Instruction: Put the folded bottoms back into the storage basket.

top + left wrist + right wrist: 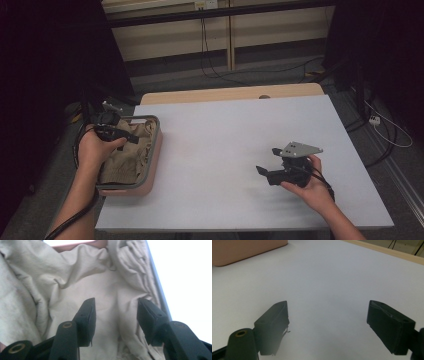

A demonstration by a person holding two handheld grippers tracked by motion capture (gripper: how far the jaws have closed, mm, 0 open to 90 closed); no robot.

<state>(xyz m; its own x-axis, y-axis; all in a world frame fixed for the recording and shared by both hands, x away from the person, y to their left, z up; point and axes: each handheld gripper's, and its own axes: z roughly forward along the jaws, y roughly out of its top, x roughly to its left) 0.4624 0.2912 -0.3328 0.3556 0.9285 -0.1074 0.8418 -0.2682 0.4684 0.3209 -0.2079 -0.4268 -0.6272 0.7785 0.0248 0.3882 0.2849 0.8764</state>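
The beige cloth (75, 282) sits bunched up in the pink basket (154, 165), at 9 o'clock on the white table (240, 130). The left gripper (116, 315) hangs over it, jaws partly open and holding nothing. It could pinch too little cloth and slip, or tip the basket. The right gripper (327, 325) waits wide open and empty at 4 o'clock.

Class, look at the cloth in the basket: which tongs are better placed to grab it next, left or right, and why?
Left. The left tongs hang open right over the cloth in the basket. The right tongs, also open, are over bare table, well away from it.
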